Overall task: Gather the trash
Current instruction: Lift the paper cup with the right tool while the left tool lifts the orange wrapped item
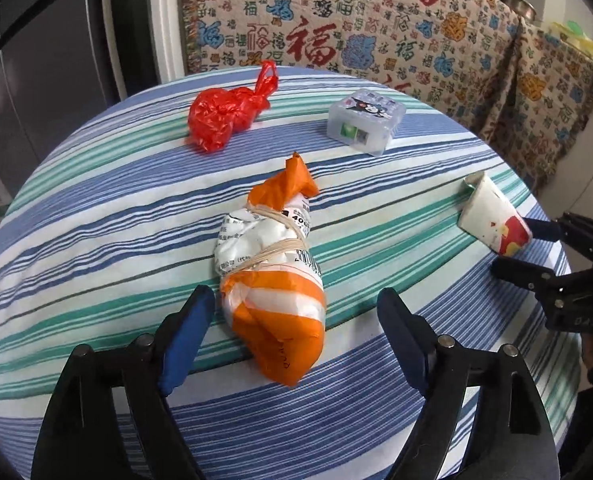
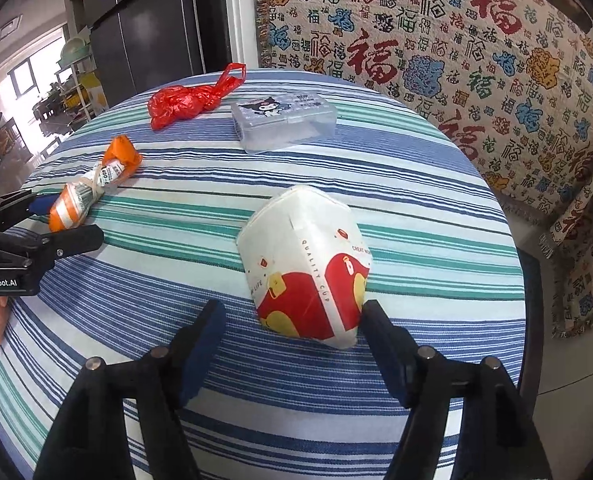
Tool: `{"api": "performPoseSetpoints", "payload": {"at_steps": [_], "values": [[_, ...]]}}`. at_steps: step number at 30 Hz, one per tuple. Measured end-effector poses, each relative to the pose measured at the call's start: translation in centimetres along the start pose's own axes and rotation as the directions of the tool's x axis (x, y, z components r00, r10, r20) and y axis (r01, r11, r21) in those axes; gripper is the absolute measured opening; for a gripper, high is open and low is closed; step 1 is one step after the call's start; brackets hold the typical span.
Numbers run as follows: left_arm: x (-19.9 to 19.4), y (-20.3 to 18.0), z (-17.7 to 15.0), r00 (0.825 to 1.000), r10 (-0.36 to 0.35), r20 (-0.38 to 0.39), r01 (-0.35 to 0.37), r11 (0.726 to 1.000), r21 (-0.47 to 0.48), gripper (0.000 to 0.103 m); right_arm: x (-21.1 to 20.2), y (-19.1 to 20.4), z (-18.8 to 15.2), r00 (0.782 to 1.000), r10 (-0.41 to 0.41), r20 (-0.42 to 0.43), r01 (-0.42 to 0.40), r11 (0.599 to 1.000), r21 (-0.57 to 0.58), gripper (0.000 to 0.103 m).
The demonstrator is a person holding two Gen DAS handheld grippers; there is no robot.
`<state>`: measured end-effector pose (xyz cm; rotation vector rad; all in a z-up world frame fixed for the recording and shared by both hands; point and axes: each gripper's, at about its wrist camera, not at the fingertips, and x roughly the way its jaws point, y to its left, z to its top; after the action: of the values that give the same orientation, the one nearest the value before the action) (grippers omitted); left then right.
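Trash is all still lying on the striped counter (image 1: 96,216); nothing looks collected yet, so I judge the job barely begun. My left tool (image 1: 296,316) is spread wide, straddling the near end of the orange-and-white bundle (image 1: 272,276) tied with rubber bands, gripping nothing. My right tool (image 2: 292,324) is likewise released, its right finger seemingly touching the crushed paper cup (image 2: 304,264), which lies on its side between the fingers. Beyond the bundle sits the knotted red plastic bag (image 1: 220,116); beside that bag stands a small clear plastic box (image 1: 364,124). No bin shows anywhere.
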<state>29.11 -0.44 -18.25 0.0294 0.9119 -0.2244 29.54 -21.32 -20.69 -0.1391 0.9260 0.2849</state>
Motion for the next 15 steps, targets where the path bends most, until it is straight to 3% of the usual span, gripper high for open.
{"api": "performPoseSetpoints", "payload": {"at_steps": [10,12,13,14,15], "values": [[-0.5,2.4,0.3,0.998,-0.059,0.004,0.059,0.995,-0.084,0.088,-0.7,-0.3,1.2,1.000,0.004,-0.002,-0.004,0.998,-0.062,0.073],[-0.4,2.1,0.3,0.998,-0.066,0.005,0.066,0.995,-0.076,0.083,-1.1,-0.2,1.4,1.000,0.016,0.023,-0.014,0.996,-0.085,0.073],[-0.4,1.9,0.4,0.998,-0.064,0.008,0.064,0.996,-0.066,0.079,-1.1,-0.2,1.4,0.999,0.036,0.026,-0.033,0.995,-0.097,0.066],[-0.5,1.6,0.4,0.997,-0.072,0.011,0.072,0.996,-0.054,0.066,-0.8,-0.2,1.5,0.999,0.052,0.013,-0.051,0.994,-0.094,0.028],[-0.5,1.4,0.5,0.996,-0.083,0.011,0.084,0.995,-0.047,0.049,-0.6,-0.2,1.7,0.999,0.040,0.004,-0.039,0.996,-0.085,0.028]]}}
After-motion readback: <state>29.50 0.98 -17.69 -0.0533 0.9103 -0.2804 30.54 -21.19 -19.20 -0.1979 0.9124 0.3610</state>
